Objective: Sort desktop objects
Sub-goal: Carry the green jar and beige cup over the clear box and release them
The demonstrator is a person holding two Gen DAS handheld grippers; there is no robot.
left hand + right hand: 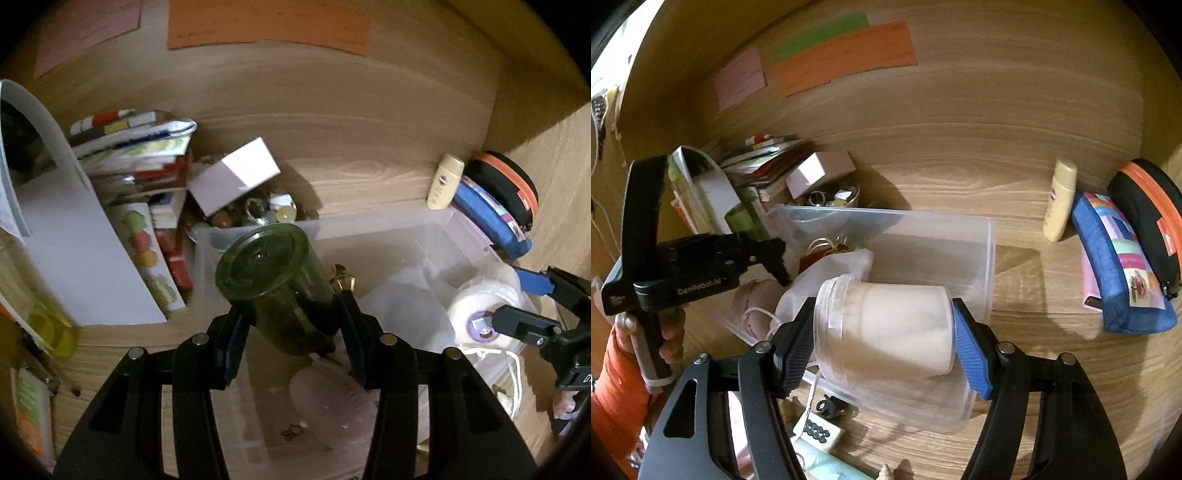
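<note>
My left gripper [291, 317] is shut on a dark green glass jar [277, 280], held tilted over the left end of a clear plastic bin [388, 229]. My right gripper [882, 339] is shut on a white plastic jar [886, 328], held on its side over the bin's near edge [986, 258]. In the left wrist view the white jar [480, 314] and right gripper [517, 306] show at the right. In the right wrist view the left gripper [764, 254] and green jar [746, 221] show at the left. White bags and small trinkets lie in the bin.
A stack of books and papers [136, 155] and a pink box [236, 173] sit at the back left. A cream bottle [1060, 199], a blue pouch [1123, 266] and a black-orange case [1148, 210] stand at the right. Small items [820, 432] lie by the near edge.
</note>
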